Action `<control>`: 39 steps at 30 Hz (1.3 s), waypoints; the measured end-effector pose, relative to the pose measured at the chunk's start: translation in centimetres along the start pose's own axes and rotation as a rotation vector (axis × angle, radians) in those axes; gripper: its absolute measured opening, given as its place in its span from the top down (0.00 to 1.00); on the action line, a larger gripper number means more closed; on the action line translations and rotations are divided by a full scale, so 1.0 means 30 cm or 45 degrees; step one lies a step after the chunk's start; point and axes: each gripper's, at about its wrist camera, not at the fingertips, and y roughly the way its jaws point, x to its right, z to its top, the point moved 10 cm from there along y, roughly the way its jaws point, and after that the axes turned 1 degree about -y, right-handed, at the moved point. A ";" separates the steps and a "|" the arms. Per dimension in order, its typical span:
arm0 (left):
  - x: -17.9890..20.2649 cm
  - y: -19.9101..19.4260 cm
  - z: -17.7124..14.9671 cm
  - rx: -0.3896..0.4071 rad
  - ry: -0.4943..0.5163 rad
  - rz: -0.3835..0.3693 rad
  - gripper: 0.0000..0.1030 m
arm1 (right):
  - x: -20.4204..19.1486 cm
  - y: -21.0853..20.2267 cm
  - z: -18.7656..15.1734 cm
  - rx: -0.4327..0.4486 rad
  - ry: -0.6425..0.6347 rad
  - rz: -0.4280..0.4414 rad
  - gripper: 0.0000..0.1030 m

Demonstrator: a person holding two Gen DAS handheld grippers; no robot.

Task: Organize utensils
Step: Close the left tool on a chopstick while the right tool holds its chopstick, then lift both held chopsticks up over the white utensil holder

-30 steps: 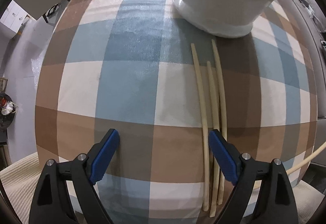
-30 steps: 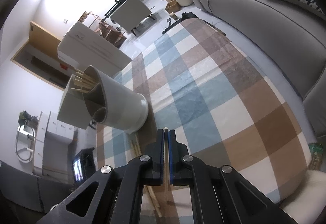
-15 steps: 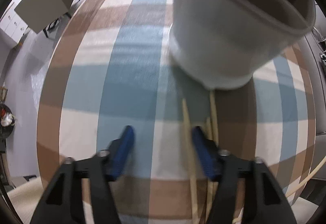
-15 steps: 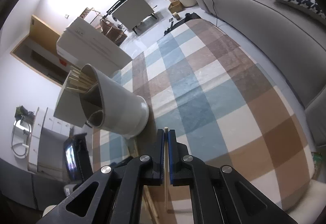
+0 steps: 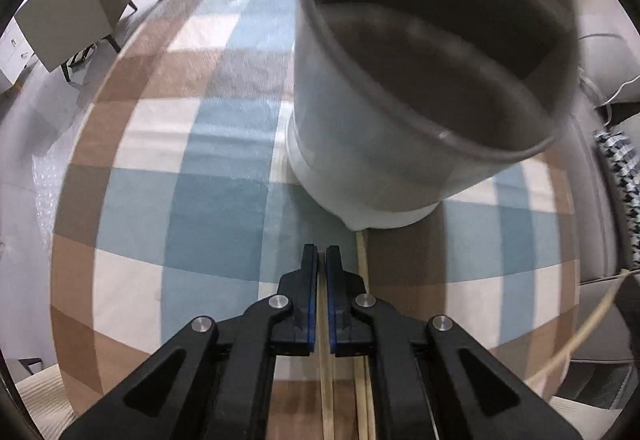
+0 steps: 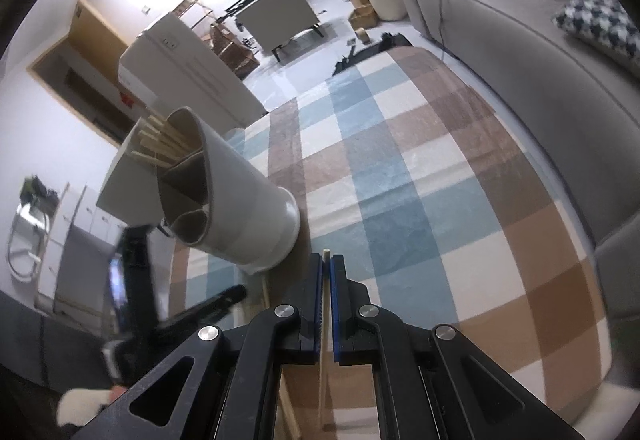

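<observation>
A grey-white utensil holder (image 5: 384, 144) with inner compartments stands on the plaid tablecloth (image 5: 224, 196), just ahead of my left gripper (image 5: 321, 260). Its jaws are closing and stand pinched on one pale chopstick (image 5: 325, 380) that runs back under the gripper. Two more chopsticks (image 5: 362, 260) lie beside it, reaching the holder's base. My right gripper (image 6: 326, 264) is shut on another chopstick (image 6: 326, 253), whose tip pokes out past the pads. In the right wrist view the holder (image 6: 248, 212) is to the left, with several chopsticks (image 6: 156, 146) in its back compartment, and the left gripper (image 6: 224, 298) is a blur below it.
A grey sofa (image 6: 540, 52) with a houndstooth cushion (image 6: 596, 20) runs along the table's right side. Beige chairs (image 5: 76, 28) stand beyond the far left edge. The cloth (image 6: 420, 200) to the right of the holder is bare.
My left gripper's jaws went from wide apart to pinched on a chopstick, and it moved forward toward the holder. The right gripper shifted slightly, still holding its chopstick.
</observation>
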 end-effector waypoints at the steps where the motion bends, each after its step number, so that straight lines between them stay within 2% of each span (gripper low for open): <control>1: 0.002 -0.031 0.003 0.026 -0.005 -0.023 1.00 | -0.012 -0.005 0.000 0.010 -0.020 0.003 0.97; 8: 0.052 -0.276 -0.023 0.203 0.068 -0.110 1.00 | -0.137 -0.068 -0.005 0.100 -0.231 0.017 0.97; 10: 0.116 -0.320 -0.036 0.219 0.080 -0.124 1.00 | -0.180 -0.086 -0.017 0.126 -0.295 0.039 0.97; 12: 0.091 -0.349 -0.035 0.238 0.105 -0.127 1.00 | -0.209 -0.096 -0.031 0.139 -0.338 0.048 0.97; 13: 0.125 -0.361 -0.045 0.243 0.112 -0.124 1.00 | -0.224 -0.101 -0.042 0.138 -0.353 0.061 0.97; 18: 0.133 -0.398 -0.052 0.260 0.161 -0.135 1.00 | -0.268 -0.127 -0.073 0.162 -0.415 0.067 0.98; 28: 0.176 -0.494 -0.097 0.268 0.257 -0.150 1.00 | -0.288 -0.222 -0.101 0.221 -0.404 0.057 0.98; 39: 0.196 -0.592 -0.102 0.312 0.269 -0.201 1.00 | -0.317 -0.353 -0.087 0.307 -0.415 0.044 0.98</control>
